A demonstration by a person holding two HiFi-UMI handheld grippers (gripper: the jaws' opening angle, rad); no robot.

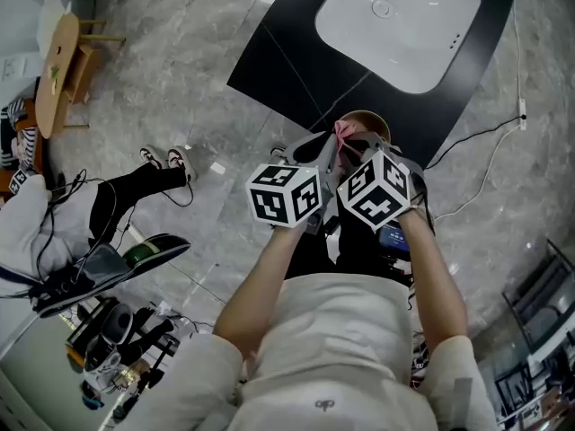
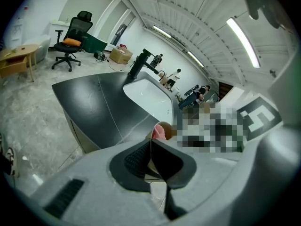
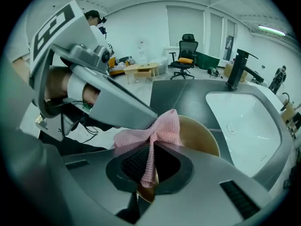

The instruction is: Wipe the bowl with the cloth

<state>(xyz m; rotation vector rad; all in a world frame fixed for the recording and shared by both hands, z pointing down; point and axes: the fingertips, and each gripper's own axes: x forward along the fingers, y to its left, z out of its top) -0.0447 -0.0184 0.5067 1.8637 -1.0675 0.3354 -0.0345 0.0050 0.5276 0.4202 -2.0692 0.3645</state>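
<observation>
Pink cloth (image 3: 162,128) clamped in my right gripper (image 3: 149,160).
Left gripper (image 2: 151,149) pinches the bowl (image 3: 202,135) by its near rim; the hollow lies just beyond the cloth.

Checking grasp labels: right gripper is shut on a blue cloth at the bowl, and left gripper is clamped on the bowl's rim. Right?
One thing is off: the cloth is pink, not blue, as the right gripper view shows. The rest holds: the right gripper is shut on it at the bowl, and the left gripper is clamped on the bowl's rim.
</observation>
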